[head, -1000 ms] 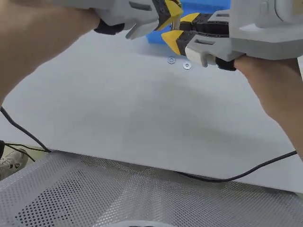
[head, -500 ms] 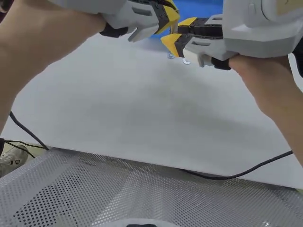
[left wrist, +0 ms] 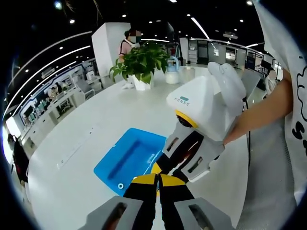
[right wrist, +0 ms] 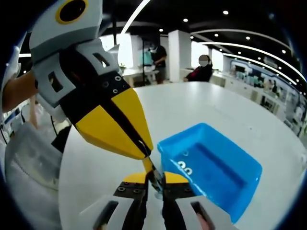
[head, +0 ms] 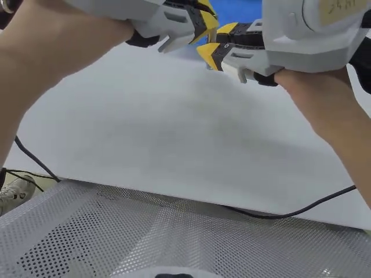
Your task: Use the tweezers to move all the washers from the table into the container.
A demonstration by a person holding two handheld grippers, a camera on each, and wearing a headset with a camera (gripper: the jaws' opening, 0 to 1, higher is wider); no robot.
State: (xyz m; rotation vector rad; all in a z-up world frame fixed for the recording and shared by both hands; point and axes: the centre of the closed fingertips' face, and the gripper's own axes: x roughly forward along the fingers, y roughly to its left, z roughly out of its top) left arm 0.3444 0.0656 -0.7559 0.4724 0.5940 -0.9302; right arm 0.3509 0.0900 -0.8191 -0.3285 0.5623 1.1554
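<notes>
My two grippers meet tip to tip over the far part of the white table [head: 174, 127]. The left gripper [head: 206, 18] comes in from the upper left, and the right gripper [head: 210, 53] from the right. A thin metal pair of tweezers [right wrist: 149, 164] runs from the left gripper's yellow tip down into my right gripper [right wrist: 154, 182]; both pairs of jaws look shut on it. My left gripper [left wrist: 157, 181] points at the blue container [left wrist: 130, 159], where a washer [left wrist: 120, 185] lies by the near corner. Washers [right wrist: 185, 168] lie inside the container [right wrist: 216, 177].
A black cable [head: 290, 211] lies along the table's near edge, and another [head: 32, 162] at the left. A perforated metal surface [head: 145, 243] is below the table. People [right wrist: 204, 67] and a potted plant [left wrist: 141, 60] stand far behind.
The head camera has tipped, so the whole picture shifted. Two washers seen on the table below the right gripper are now hidden behind it. The grippers stay tip to tip.
</notes>
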